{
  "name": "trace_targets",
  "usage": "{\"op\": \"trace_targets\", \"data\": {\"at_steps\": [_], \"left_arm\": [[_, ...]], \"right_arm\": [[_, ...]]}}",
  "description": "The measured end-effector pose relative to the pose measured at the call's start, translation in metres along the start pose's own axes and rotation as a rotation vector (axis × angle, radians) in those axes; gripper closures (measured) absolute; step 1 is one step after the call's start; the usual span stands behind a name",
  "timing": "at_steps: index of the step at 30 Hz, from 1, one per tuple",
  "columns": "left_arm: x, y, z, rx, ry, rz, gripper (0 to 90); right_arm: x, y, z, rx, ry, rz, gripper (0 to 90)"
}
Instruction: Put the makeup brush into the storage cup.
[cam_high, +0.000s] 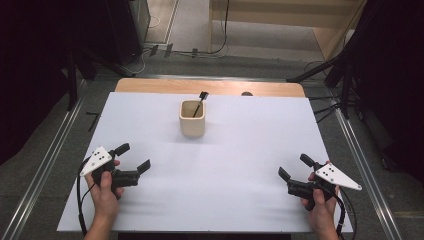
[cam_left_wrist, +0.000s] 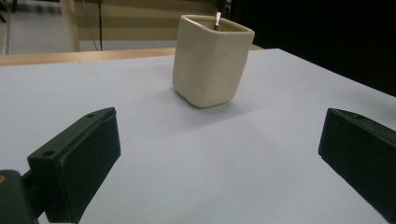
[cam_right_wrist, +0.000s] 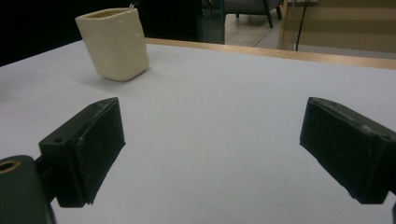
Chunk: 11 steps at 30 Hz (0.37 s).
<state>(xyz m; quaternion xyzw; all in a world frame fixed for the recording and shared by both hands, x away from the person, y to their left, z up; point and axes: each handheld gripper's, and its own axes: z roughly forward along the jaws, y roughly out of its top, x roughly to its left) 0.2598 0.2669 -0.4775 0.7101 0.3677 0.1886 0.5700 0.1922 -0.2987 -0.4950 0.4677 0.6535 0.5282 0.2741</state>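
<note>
The left gripper (cam_left_wrist: 219, 154) has its two black jaws wide apart — a cream cup (cam_left_wrist: 211, 60) stands farther off on the white table (cam_left_wrist: 196, 154).

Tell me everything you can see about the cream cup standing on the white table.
The cream cup is a squarish holder with rounded corners and slightly uneven walls; it looks like matte ceramic. It stands upright, open at the top, on the white table, toward the far middle. A thin dark tool stands inside and leans on the rim, its black end sticking out. Both tongs are open and well apart from it: the left and the right sit near the table's near edge.
</note>
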Motion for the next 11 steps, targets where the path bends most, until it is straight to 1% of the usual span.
{"op": "trace_targets", "data": {"at_steps": [2,4,6,8,11], "left_arm": [[-0.0008,-0.0054,-0.007,0.008,0.011,0.02,0.0],[-0.0013,-0.0072,-0.0101,0.01,0.018,0.025,0.0],[-0.0008,-0.0067,-0.0111,0.001,0.025,0.03,0.0],[0.0007,-0.0066,-0.0105,-0.006,0.03,0.024,0.0],[0.0027,-0.0081,-0.0081,0.0,0.023,0.016,0.0]], "right_arm": [[0.0001,-0.0004,-0.0002,0.0,-0.001,-0.004,6.8],[0.0,-0.0013,0.0003,0.002,0.0,0.0,6.8],[0.0006,-0.0023,0.0016,0.009,0.0,0.001,6.8],[0.0018,-0.0032,0.0027,0.013,-0.007,-0.003,6.7],[0.0022,-0.0053,0.0048,0.016,-0.022,-0.003,6.2]]}}
